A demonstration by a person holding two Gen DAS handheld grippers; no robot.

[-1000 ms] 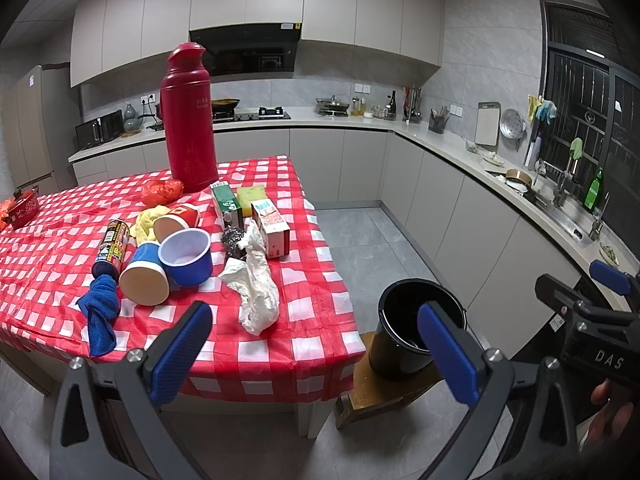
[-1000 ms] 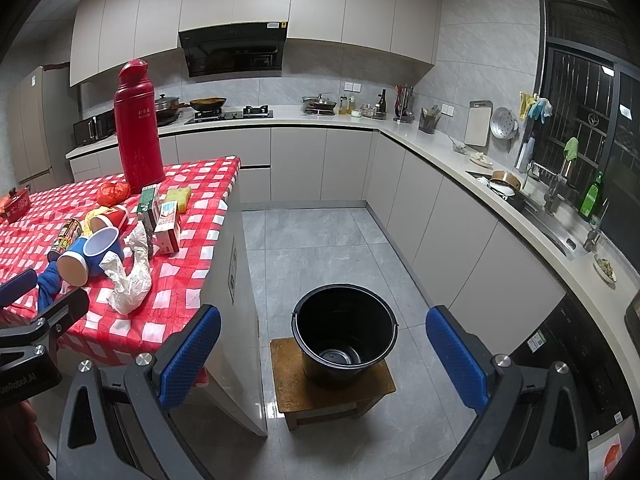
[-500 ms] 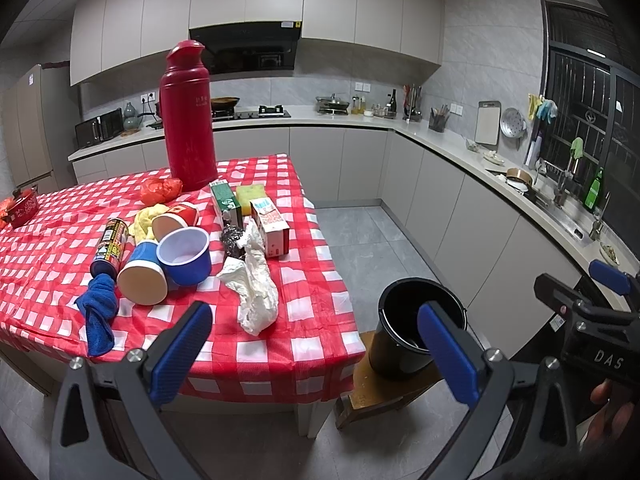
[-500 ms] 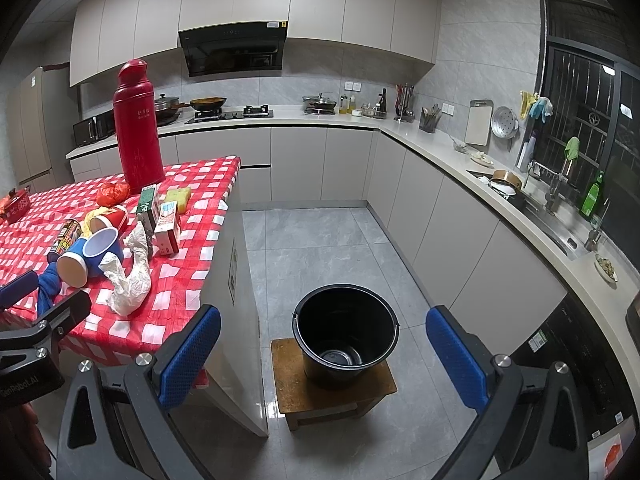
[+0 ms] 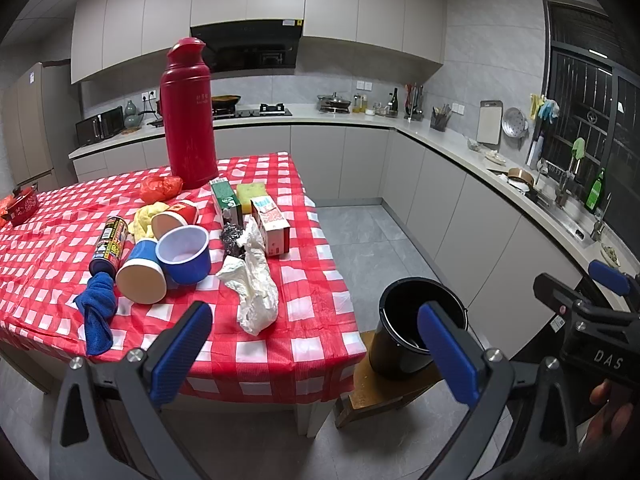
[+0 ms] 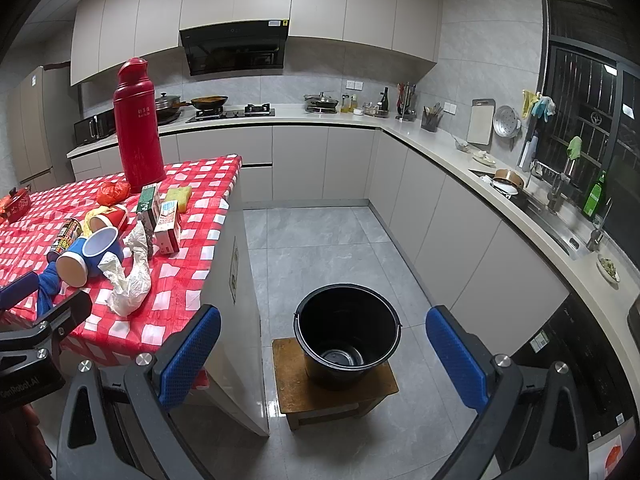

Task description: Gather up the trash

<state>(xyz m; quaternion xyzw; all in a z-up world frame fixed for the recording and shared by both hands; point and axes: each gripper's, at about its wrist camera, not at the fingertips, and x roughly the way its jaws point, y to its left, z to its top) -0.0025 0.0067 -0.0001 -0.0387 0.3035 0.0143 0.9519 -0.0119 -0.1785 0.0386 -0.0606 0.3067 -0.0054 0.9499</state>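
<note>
Both tongs gape wide and hold nothing. The crumpled paper point(image 5: 252, 280) lies on the bench point(image 5: 304, 344) near its front edge, straight ahead of the left tongs point(image 5: 316, 344), long axis running away from them. The right tongs point(image 6: 324, 356) face the bucket point(image 6: 347, 326) on the floor stool, so the left is nearer.

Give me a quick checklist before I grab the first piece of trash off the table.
1. Left gripper open, nothing between its jaws: ok.
2. Right gripper open, nothing held: ok.
3. Bucket upright on its stool, mouth unobstructed: ok.
4. Crumpled paper lies nearest the table edge, nothing on top of it: ok.
5. Left gripper lined up on the paper: not ok, it is short of the table.
6. Bucket holds nothing yet: cannot tell, something shiny at the bottom.
</note>
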